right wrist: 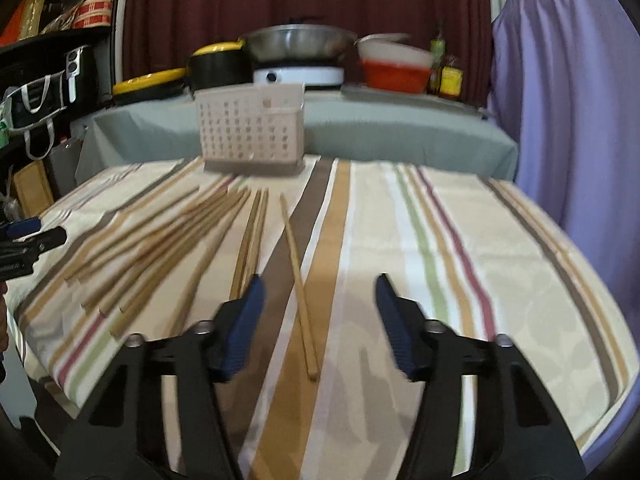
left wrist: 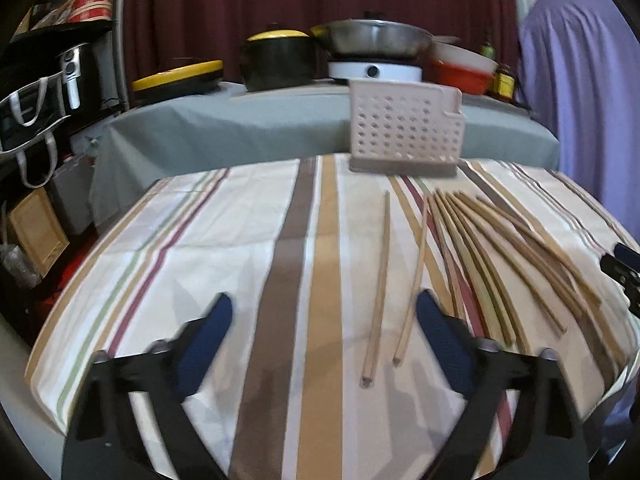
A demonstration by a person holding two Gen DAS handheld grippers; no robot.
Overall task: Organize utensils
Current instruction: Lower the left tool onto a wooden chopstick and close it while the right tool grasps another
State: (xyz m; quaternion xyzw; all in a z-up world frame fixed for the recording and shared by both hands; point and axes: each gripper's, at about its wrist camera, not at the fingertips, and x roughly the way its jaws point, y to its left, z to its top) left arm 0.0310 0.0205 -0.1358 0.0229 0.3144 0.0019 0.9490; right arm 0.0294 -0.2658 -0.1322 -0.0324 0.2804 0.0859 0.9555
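Observation:
Several wooden chopsticks (left wrist: 500, 256) lie fanned on the striped tablecloth, also seen in the right wrist view (right wrist: 160, 248). One single chopstick (left wrist: 380, 280) lies apart at their left; another single chopstick (right wrist: 298, 280) lies apart at the right of the fan. A pale perforated utensil holder (left wrist: 406, 128) stands upright at the table's far edge, also in the right wrist view (right wrist: 252, 128). My left gripper (left wrist: 324, 312) is open and empty above the cloth, left of the chopsticks. My right gripper (right wrist: 320, 292) is open and empty, over the near end of the single chopstick.
Behind stands a grey-covered table (left wrist: 240, 120) with a black pot with yellow lid (left wrist: 278, 56), a steel pan on a white burner (left wrist: 372, 40), red and white bowls (right wrist: 394, 66) and bottles. Shelves stand at the left (left wrist: 52, 60). A purple cloth (right wrist: 568, 100) hangs at the right.

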